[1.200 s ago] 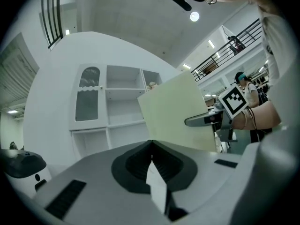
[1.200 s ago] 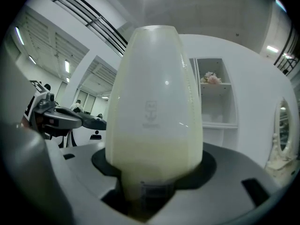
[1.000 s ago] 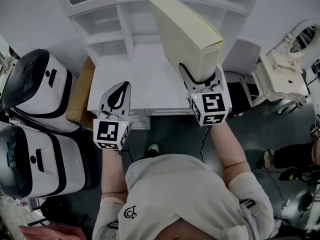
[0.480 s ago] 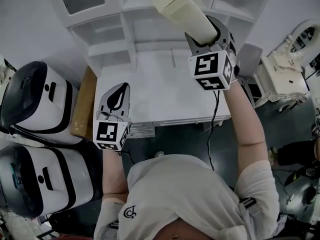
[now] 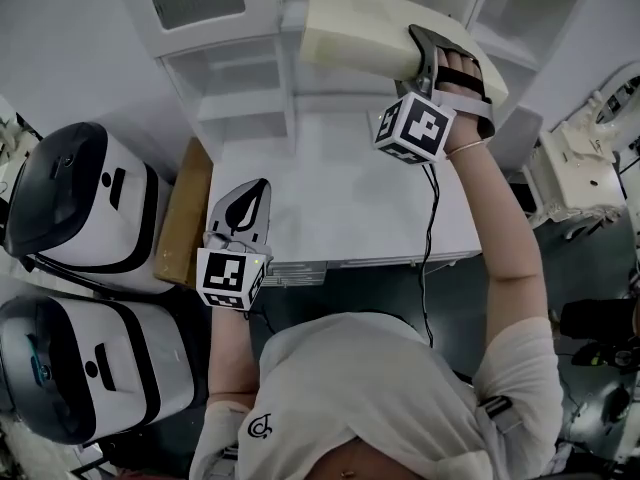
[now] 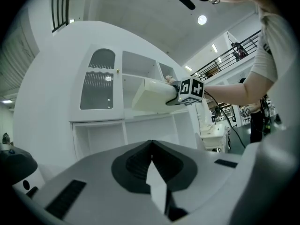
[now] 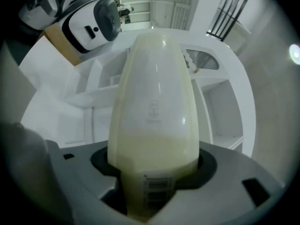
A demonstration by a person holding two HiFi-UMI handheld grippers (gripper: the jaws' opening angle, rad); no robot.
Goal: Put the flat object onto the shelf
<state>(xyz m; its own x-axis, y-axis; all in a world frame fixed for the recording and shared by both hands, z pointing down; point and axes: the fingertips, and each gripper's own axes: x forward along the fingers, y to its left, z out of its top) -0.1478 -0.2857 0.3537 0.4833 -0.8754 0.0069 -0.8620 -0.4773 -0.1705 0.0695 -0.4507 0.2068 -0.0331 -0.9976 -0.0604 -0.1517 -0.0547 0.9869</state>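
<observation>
Box (image 5: 350, 33) first: your right gripper (image 5: 440, 53) has it by one short end, jaws about half spread and pressed on its two broad faces. Working down by size, the white shelf (image 5: 290, 98) fills the top of the head view, with open compartments side by side and a panelled door at its left. In front of it lies the white table (image 5: 340, 208). Two white-and-black machines (image 5: 80, 208) stand stacked at your left, well apart from the box. A brown carton (image 5: 185, 213) is wedged between them and the table edge. The cream box lies flat and level, raised above the table, its free end pointing at an upper compartment of the shelf. Whether it touches a shelf board, you cannot tell from any view. Your left gripper (image 5: 243, 203) hangs low over the table's near left part, jaws closed together with nothing between them.
</observation>
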